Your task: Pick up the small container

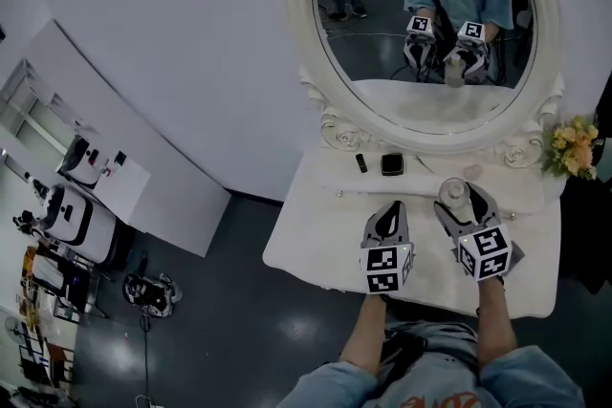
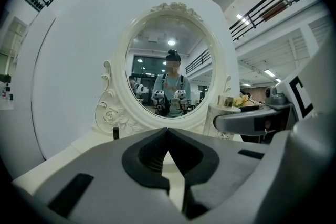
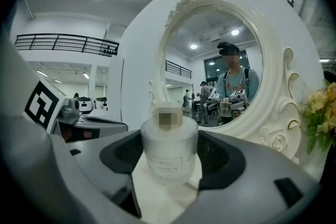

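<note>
Right gripper view is showing the right gripper [image 3: 169, 140] pinching the small container [image 3: 169, 152] upright between its jaws over the white table [image 1: 311, 239], while the left gripper [image 2: 168, 132] is hovering alongside, jaws pressed together.

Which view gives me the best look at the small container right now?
Right gripper view: the small container stands between the jaws of the right gripper, frosted body and cap in full. Head view shows only its top from above; left gripper view catches a sliver behind the right gripper.
</note>
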A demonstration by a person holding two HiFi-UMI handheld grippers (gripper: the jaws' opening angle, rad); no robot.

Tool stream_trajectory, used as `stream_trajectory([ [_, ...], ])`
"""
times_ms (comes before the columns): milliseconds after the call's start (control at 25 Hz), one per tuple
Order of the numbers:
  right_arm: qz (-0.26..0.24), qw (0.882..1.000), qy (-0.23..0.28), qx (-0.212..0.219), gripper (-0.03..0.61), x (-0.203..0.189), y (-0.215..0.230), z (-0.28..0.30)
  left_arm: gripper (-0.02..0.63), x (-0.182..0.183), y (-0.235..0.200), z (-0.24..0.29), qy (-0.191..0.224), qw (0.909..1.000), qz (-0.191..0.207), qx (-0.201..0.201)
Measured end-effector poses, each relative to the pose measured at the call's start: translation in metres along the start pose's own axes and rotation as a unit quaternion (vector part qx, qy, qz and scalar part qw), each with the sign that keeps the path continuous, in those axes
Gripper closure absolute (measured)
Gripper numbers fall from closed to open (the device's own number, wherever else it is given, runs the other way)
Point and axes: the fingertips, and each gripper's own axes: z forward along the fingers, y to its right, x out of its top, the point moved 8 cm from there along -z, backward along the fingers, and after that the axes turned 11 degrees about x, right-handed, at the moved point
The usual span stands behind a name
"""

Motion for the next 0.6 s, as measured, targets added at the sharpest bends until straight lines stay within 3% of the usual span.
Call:
stream_trajectory([
  [600,-0.003,1.0,-0.001,-0.004,0.258,-0.0009,0.0047,0.0057,0.594,-0.0014,-0.003,0.0079,-0.007,1.0,-0.003,-0.004],
])
